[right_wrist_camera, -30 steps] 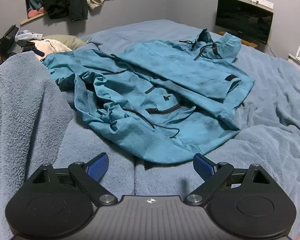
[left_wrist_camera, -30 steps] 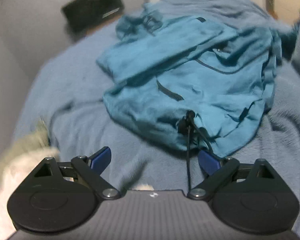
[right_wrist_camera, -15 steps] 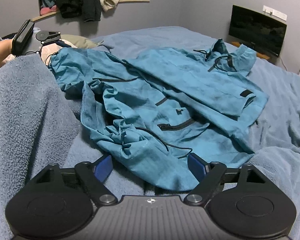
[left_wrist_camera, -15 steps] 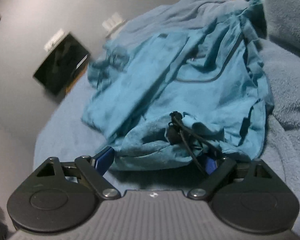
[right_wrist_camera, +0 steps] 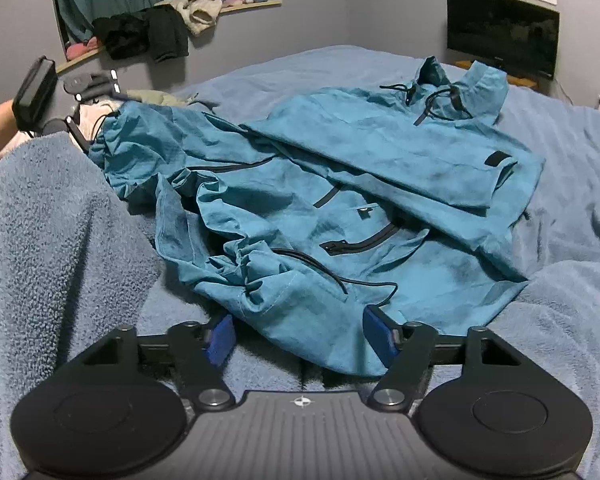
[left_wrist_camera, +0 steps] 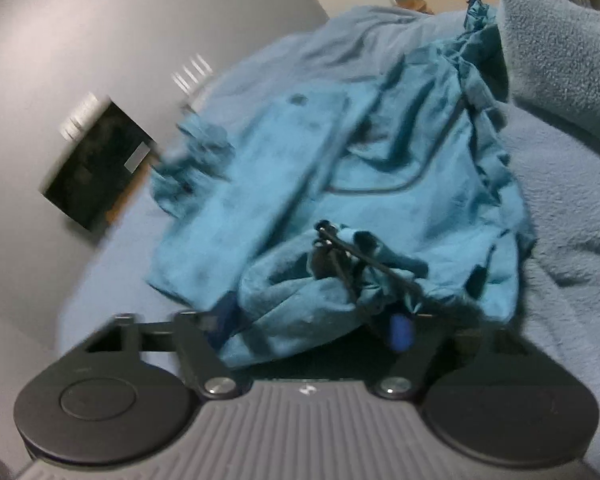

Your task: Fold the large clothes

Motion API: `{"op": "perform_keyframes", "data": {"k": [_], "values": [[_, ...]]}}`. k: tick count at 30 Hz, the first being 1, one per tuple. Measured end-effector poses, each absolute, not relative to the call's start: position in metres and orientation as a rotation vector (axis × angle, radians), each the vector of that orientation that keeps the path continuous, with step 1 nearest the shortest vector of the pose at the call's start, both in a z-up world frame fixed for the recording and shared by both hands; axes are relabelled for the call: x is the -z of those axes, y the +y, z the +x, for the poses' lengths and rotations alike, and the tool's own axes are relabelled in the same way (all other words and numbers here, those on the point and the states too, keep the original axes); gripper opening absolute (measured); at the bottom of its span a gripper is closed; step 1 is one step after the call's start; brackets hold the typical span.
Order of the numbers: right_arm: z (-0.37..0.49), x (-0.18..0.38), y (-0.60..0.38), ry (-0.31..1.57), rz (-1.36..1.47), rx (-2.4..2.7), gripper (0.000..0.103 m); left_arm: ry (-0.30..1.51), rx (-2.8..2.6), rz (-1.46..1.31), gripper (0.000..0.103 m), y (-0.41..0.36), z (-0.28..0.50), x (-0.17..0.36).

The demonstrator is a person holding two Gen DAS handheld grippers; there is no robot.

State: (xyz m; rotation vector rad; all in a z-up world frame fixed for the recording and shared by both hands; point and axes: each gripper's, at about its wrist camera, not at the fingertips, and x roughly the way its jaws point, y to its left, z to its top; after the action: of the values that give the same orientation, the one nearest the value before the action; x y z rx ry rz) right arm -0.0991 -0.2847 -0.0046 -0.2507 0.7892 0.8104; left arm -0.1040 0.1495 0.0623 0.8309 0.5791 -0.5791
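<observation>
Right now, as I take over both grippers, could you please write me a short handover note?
Left gripper: jaws have just been closing around a bunched hem corner of the teal jacket; a firm pinch is unclear.
Right gripper: jaws have just been closing, hem edge between the pads, apparently not yet pinched.
Jacket lies rumpled on the blue bed cover, one sleeve laid across its front.
Left: secure both corners, then fold the hem towards the collar.

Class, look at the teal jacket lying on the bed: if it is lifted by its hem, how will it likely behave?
The teal jacket will probably flop and sag, since it already lies in soft creases. It looks thin, so likely light for its size. Its drawcord lies loose at the hem and may dangle or snag as both grippers' jaws, just closing, gather the fabric.
</observation>
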Motion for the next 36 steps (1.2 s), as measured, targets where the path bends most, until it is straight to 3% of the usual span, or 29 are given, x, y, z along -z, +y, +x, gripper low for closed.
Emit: {"op": "perform_keyframes", "data": {"k": [3, 6, 9, 20, 36], "values": [[-0.099, 0.004, -0.283, 0.771, -0.253, -0.799, 0.037, 0.645, 0.579, 0.696, 0.032, 0.160, -0.090, -0.059], [-0.096, -0.001, -0.288, 0.744, -0.211, -0.781, 0.022, 0.650, 0.534, 0.502, 0.027, 0.178, -0.076, -0.063], [-0.087, -0.009, -0.302, 0.712, -0.126, -0.743, 0.013, 0.636, 0.489, 0.362, 0.024, 0.190, -0.065, -0.064], [-0.014, -0.024, -0.338, 0.591, 0.204, -0.587, 0.005, 0.628, 0.277, -0.065, 0.015, 0.223, 0.006, -0.071], [0.172, 0.010, -0.325, 0.500, 0.358, -0.369, 0.003, 0.718, 0.101, -0.035, 0.009, 0.231, 0.193, -0.067]]}}
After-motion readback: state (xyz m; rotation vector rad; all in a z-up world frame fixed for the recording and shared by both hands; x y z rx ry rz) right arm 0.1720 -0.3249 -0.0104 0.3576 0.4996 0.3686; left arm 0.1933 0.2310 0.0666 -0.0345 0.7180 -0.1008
